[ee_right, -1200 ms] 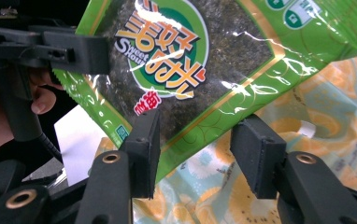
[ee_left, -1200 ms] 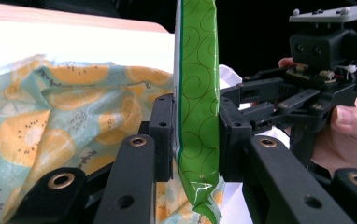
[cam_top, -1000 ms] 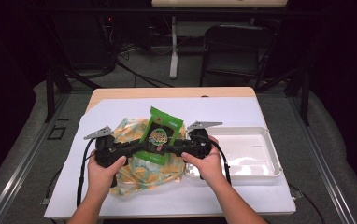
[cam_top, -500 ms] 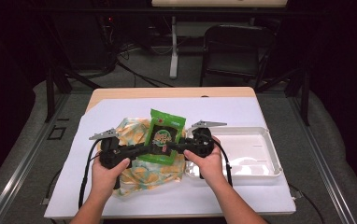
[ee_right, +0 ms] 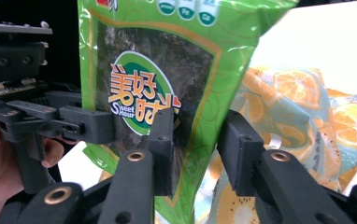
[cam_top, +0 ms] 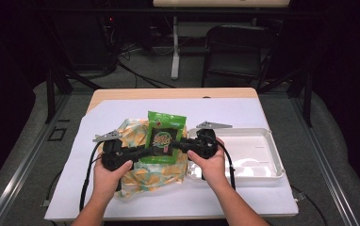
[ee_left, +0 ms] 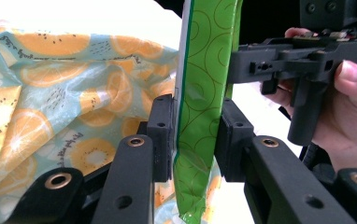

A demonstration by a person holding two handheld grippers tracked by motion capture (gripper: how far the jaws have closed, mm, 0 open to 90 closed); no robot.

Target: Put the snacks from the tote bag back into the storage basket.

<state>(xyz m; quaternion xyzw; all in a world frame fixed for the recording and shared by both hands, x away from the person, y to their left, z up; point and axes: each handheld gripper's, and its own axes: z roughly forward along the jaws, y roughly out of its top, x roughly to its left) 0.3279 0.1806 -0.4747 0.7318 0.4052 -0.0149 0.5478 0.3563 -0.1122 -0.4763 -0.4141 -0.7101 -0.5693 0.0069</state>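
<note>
My left gripper point(cam_top: 138, 151) pinches the left edge of the green seaweed snack packet point(cam_top: 165, 136), which stands upright, long axis vertical, above the fruit-print bag point(cam_top: 143, 174) near the table's front edge. My right gripper point(cam_top: 184, 146) has just been closing on the packet's right edge, its pads not clearly pressing; both forearms reach inward, level.

The counter point(cam_top: 121, 108) is brightly lit from above while the far room is left dark; glare is seen on the tray point(cam_top: 263, 141).
</note>
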